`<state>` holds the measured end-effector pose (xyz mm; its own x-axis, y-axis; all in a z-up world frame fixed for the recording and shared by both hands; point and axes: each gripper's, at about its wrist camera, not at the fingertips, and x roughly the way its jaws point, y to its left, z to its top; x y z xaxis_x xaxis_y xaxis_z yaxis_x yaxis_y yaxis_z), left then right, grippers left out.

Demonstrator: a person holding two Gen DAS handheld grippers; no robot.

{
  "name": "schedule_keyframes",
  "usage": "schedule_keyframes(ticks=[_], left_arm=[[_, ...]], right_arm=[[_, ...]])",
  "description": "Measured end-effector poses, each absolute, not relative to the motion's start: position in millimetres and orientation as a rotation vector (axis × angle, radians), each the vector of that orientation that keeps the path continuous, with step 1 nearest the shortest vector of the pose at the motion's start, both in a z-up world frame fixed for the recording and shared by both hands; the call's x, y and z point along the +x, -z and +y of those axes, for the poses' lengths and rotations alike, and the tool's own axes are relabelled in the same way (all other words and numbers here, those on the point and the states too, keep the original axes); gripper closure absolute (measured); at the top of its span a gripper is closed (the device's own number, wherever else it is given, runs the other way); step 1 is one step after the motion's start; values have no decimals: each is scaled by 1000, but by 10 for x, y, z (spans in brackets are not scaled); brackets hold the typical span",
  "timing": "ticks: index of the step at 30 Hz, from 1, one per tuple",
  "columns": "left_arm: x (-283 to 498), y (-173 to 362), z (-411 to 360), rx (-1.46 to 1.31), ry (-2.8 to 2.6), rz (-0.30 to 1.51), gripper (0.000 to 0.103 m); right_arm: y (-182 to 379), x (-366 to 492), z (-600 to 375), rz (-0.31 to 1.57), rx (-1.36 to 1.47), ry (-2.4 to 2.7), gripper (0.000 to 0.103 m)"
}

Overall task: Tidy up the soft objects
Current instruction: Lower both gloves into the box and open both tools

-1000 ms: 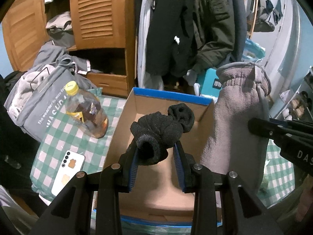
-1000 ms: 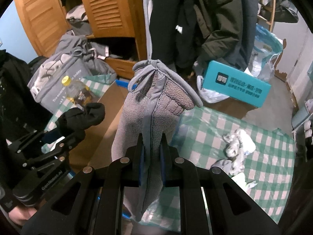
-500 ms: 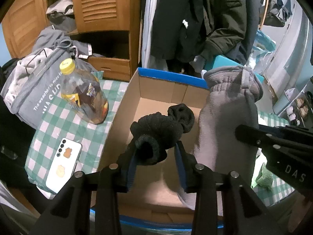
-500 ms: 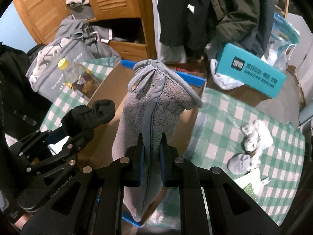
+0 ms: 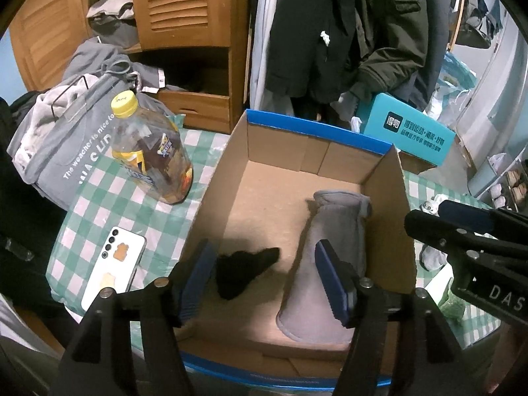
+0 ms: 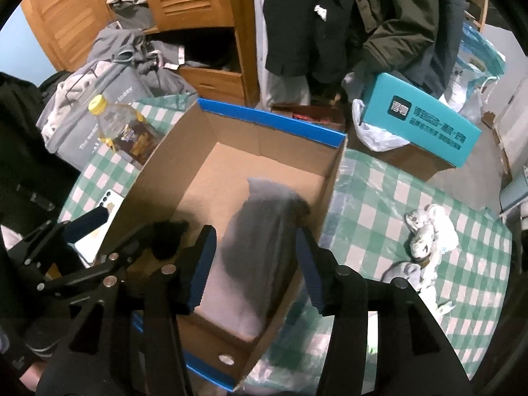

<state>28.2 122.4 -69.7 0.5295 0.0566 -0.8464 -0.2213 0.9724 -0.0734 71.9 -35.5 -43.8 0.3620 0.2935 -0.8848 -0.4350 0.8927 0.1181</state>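
An open cardboard box [image 5: 231, 151] with blue-edged rims stands on the green checked table; it also shows in the right wrist view [image 6: 270, 125]. A black sock [image 5: 241, 274] lies on the box floor at the near left. A grey glove [image 5: 330, 264] lies in the box at the right, also seen blurred in the right wrist view [image 6: 260, 231]. My left gripper [image 5: 264, 280] is open and empty above the sock. My right gripper [image 6: 254, 264] is open and empty above the glove.
A bottle [image 5: 148, 151] with a yellow cap and a white phone [image 5: 115, 270] lie on the table left of the box. Grey-white soft items [image 6: 425, 231] lie on the cloth at the right. A teal box [image 6: 422, 122] and hanging coats stand behind.
Both grippers opened. The black sock dropped from the left gripper and the grey glove from the right gripper; both now lie inside the box.
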Motion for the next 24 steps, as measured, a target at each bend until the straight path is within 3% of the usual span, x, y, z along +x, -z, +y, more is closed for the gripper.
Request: schedule_keyframes(ticks=[8,24], left_arm=[[270,643,1127,-165,-148,991,33],[301,581,821,-125,-94,979,32]], right_arm=[[416,721,-490,1092,-137,-437,41],[416,677,-848,1082,-135,-384,37]])
